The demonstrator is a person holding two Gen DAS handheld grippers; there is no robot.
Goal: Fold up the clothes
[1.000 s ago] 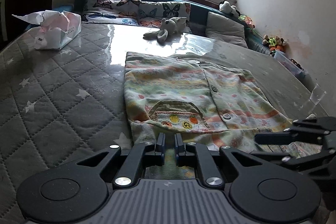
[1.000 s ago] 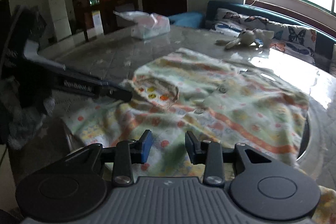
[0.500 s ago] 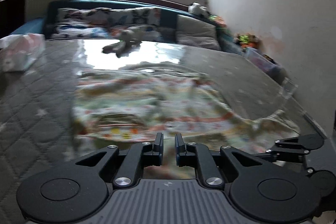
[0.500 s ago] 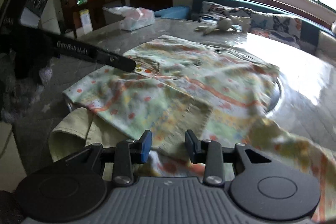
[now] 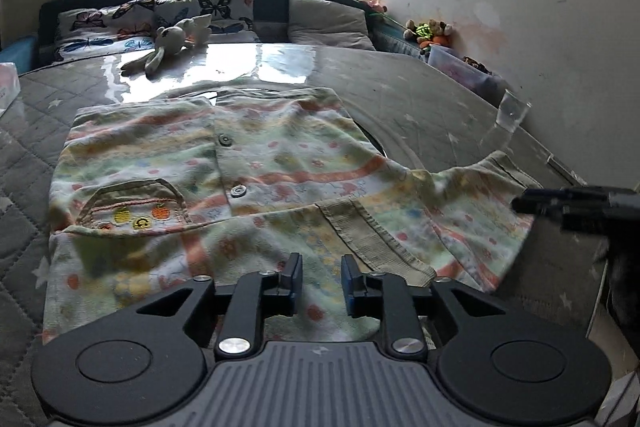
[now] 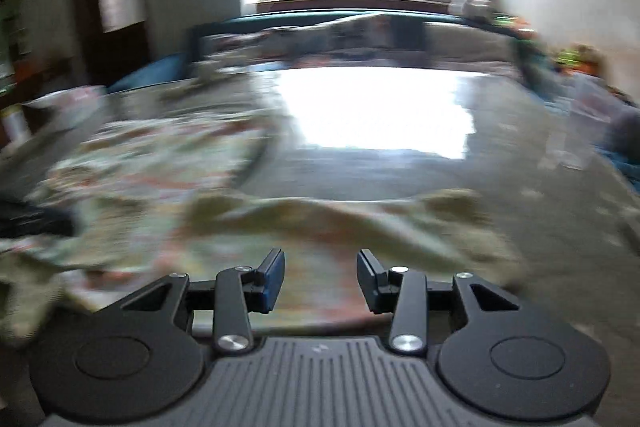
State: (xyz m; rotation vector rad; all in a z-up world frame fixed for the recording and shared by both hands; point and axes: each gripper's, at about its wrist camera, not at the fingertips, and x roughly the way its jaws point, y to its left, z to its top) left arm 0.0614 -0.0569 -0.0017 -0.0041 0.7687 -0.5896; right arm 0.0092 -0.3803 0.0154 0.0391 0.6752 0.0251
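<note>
I am holding my left gripper (image 5: 319, 277) with its jaws parted and gripping nothing above the near hem of the patterned shirt (image 5: 248, 179) lying on the quilted bed (image 5: 28, 155), while my right gripper (image 6: 320, 277), jaws gaping wide and gripping nothing, is hovering over the sleeve at 3 o'clock.

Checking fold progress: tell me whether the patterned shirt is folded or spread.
Partly folded: the patterned shirt has its bottom edge turned up, one sleeve still spread sideways.

Pastel floral-striped shirt (image 5: 256, 163) on grey star-quilted cover (image 5: 24, 155).
</note>
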